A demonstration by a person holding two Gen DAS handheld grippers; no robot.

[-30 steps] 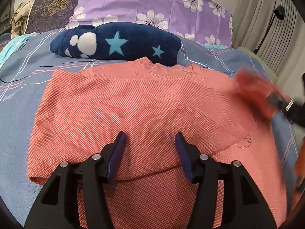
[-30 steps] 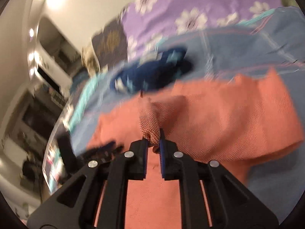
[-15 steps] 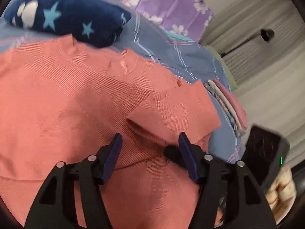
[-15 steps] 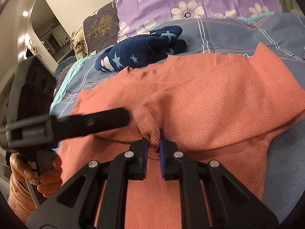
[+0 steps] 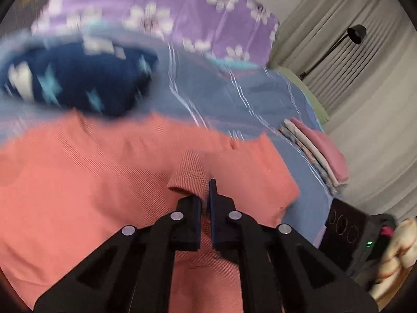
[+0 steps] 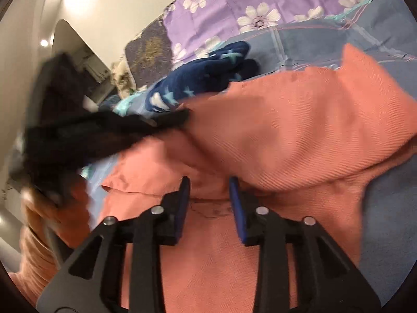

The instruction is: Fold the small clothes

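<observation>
A salmon-pink knit top (image 5: 86,172) lies on the blue bedspread (image 5: 234,99), its right sleeve folded in over the body. My left gripper (image 5: 206,190) is shut on a pinched fold of the top's sleeve edge and lifts it slightly. In the right wrist view the same top (image 6: 299,135) fills the middle. My right gripper (image 6: 209,190) is open and empty, its blue pads just above the fabric. The left gripper shows there as a blurred black shape (image 6: 104,130) reaching onto the top.
A folded navy fleece with stars (image 5: 78,80) lies behind the top, also in the right wrist view (image 6: 208,75). A purple flowered pillow (image 5: 166,13) stands at the back. A stack of folded pink and white clothes (image 5: 318,151) sits at the right. A floor lamp (image 5: 354,34) stands by curtains.
My left gripper has shut on the sleeve fold. My right gripper has let go of the fabric and opened. Both views are blurred by motion.
</observation>
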